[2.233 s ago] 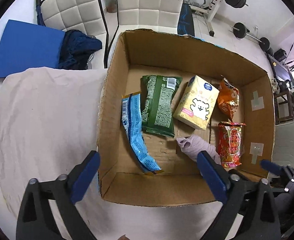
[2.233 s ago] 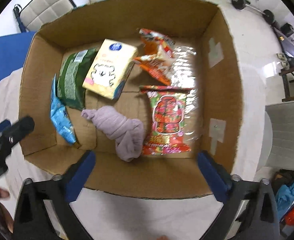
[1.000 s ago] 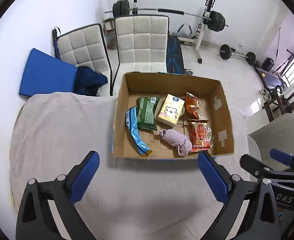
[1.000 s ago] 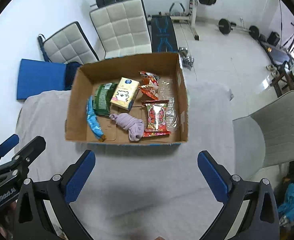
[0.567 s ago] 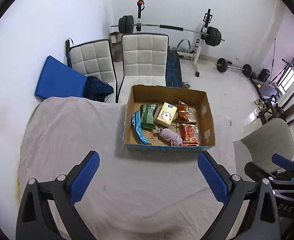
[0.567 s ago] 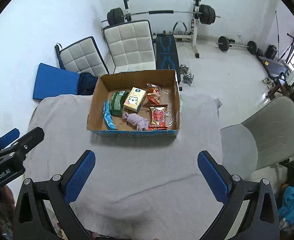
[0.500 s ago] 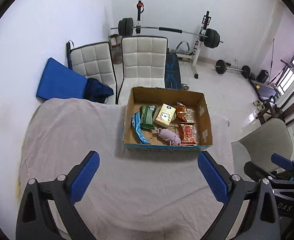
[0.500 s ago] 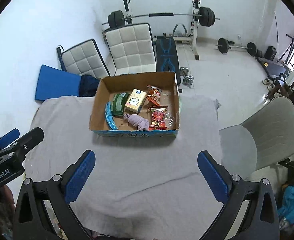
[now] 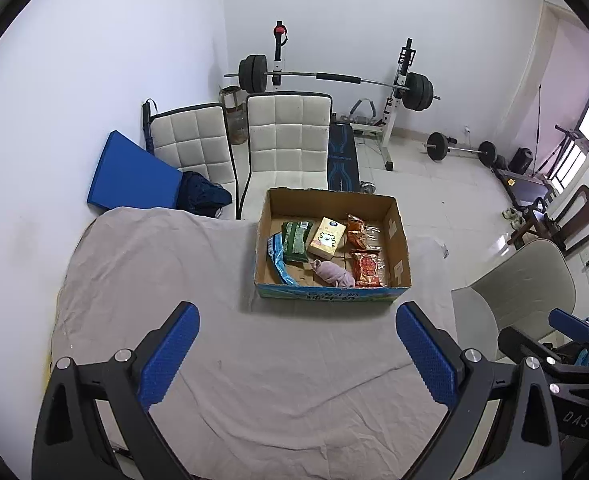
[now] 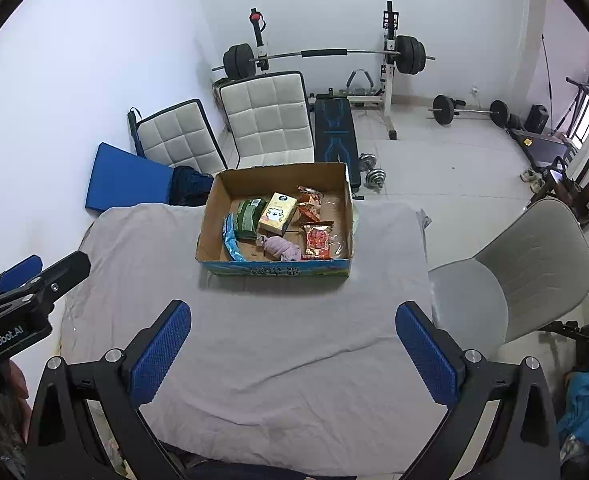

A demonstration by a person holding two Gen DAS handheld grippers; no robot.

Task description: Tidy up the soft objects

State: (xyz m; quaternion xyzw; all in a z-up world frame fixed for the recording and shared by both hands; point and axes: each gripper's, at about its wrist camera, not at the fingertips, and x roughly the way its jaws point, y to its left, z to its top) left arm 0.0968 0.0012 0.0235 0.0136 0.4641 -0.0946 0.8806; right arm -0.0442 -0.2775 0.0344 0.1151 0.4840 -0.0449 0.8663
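Soft things all sit in the box (image 9: 332,294) now: a blue packet (image 9: 277,258) along its left wall, a green packet (image 9: 295,241) beside it, a tissue pack (image 9: 326,237) in the middle, an orange bag (image 9: 356,225) towards the far right, a red packet (image 9: 368,268) at the near right, and a rolled cloth (image 9: 334,273) touching the red packet near the front wall. A moment ago I had both claws right over the box, almost at its rim; I have since pulled both back and up, so the whole room comes into view. My left claw (image 9: 296,354) is spread wide with nothing between its pads, and my right claw (image 10: 290,350) is the same, wide apart and empty. I read that as the sorting being finished, or close to it: nothing soft lies loose on the worktop (image 9: 254,360).

That worktop wears a wrinkled grey cloth, bare but for the box, which stands towards the far edge, right of centre. Beyond the far edge stand two white chairs (image 9: 286,140), a blue mat (image 9: 132,178) leaning on the wall, and a barbell rack (image 9: 334,78). A grey chair (image 10: 534,264) sits off the right edge.
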